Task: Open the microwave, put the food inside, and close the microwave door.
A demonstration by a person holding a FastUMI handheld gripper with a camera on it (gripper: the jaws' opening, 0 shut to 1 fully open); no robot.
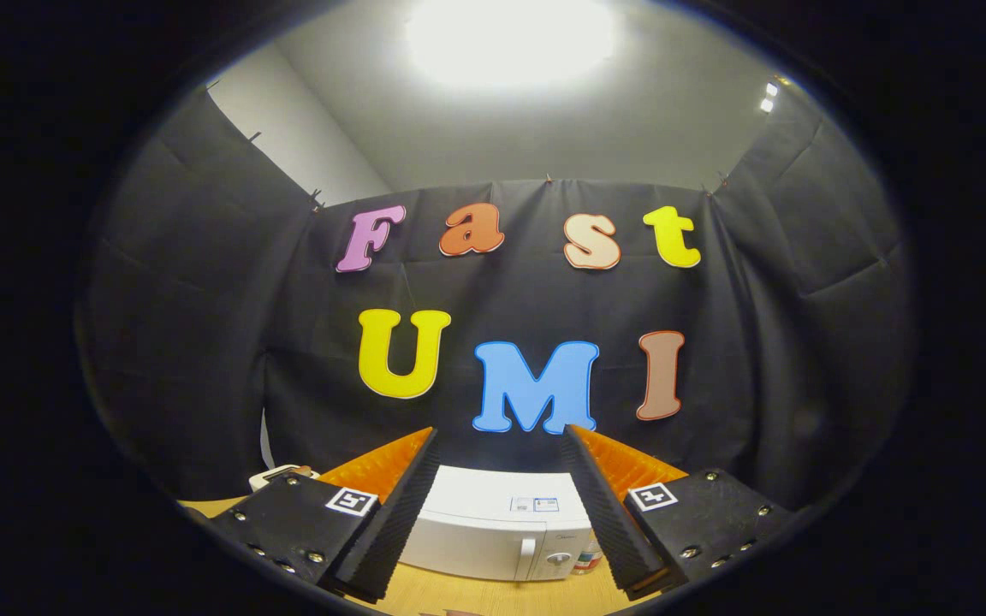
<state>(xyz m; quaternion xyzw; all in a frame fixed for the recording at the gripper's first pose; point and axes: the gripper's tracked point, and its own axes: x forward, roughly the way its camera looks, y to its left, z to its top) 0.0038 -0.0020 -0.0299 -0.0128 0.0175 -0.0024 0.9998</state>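
Gripper (500,513) held above the table, fingers spread wide and holding nothing.
Beyond and between the fingers, a white microwave (501,535) sits on the wooden table (476,595) with its door closed, against the black cloth wall (202,342).

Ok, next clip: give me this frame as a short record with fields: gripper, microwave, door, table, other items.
gripper: gripper open, fingers spread, holding nothing
microwave: white microwave beyond and between the fingers, on the table
door: shut, handle near its right side
table: wooden table below the fingers
other items: small white object left of the microwave, partly hidden by the left finger; cannot tell what it is
food: none identifiable
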